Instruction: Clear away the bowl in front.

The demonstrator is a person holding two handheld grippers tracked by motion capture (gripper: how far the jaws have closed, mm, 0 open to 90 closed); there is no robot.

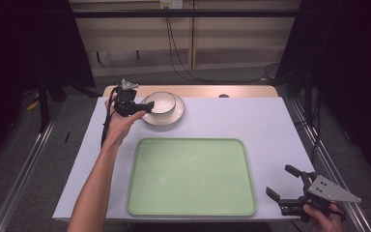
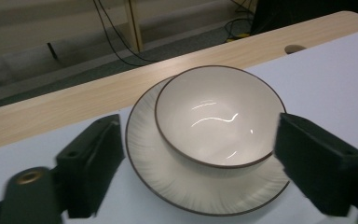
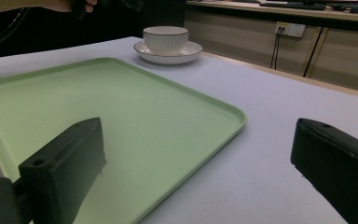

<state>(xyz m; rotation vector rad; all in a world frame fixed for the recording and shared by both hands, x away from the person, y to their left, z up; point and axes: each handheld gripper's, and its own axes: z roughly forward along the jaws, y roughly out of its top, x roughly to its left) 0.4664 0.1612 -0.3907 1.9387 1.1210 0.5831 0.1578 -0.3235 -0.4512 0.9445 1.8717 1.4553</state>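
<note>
The step in hand looks like the reach for the bowl (image 1: 161,102), which sits in a plate (image 1: 176,114) at the far left of the worktop (image 1: 270,125). The left tongs (image 1: 147,107) stand wide at its near rim, one jaw either side in the left gripper view, not yet pressing. Next they should close on the rim and lift without dragging the plate. The green tray (image 1: 192,176) lies bare, nothing blocks it, and the right tongs (image 1: 285,186) wait wide at the near right corner

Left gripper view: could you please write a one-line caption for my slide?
Open left gripper approaching a white bowl that sits on a plate near the table's far edge.
</note>
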